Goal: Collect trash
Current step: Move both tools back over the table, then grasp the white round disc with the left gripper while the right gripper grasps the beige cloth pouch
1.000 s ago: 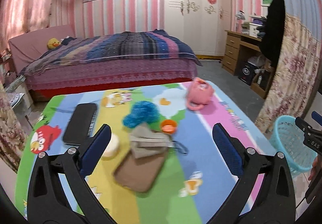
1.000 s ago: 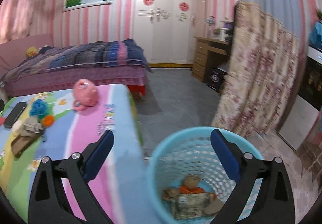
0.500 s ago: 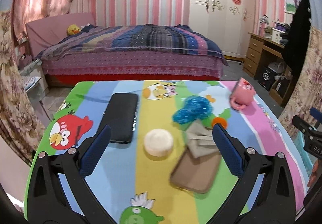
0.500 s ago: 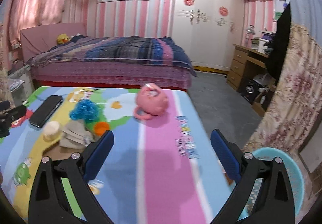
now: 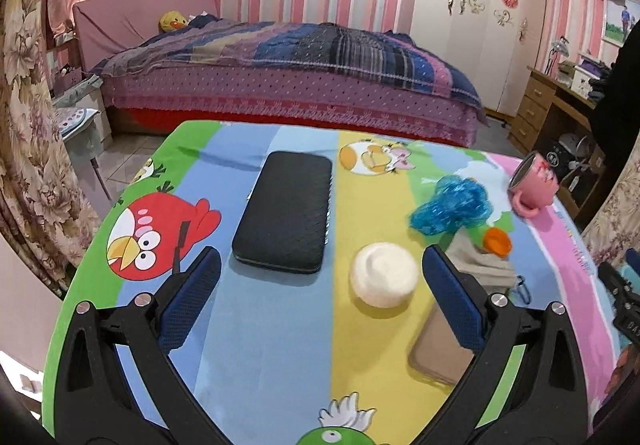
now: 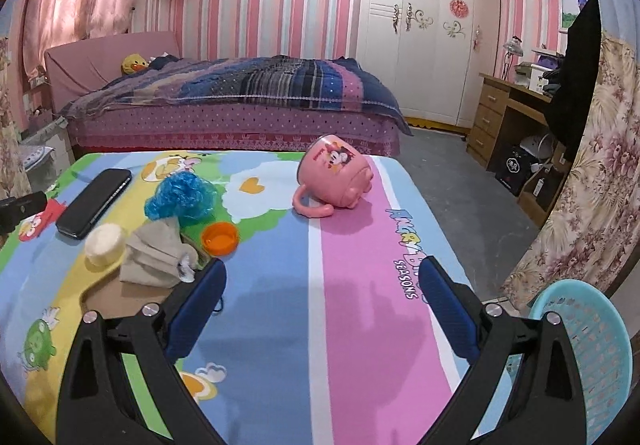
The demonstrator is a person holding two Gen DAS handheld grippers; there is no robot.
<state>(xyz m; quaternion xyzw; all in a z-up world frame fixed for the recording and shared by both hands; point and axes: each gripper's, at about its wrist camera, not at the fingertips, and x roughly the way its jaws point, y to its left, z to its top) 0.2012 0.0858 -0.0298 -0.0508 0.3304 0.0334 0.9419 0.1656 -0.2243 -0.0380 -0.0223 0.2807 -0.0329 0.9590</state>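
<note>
The crumpled blue wrapper (image 5: 450, 211) is lying on the table (image 5: 264, 345), stretching from near-left to far-right beside the orange cap (image 5: 497, 241), while I'm holding my left gripper (image 5: 320, 301) and right gripper (image 6: 320, 309) spread, empty.

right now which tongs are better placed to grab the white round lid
Left. The left tongs are open with the white round lid almost between their tips. The right tongs are open over bare cloth, the lid well off to their left past the grey rag.
</note>
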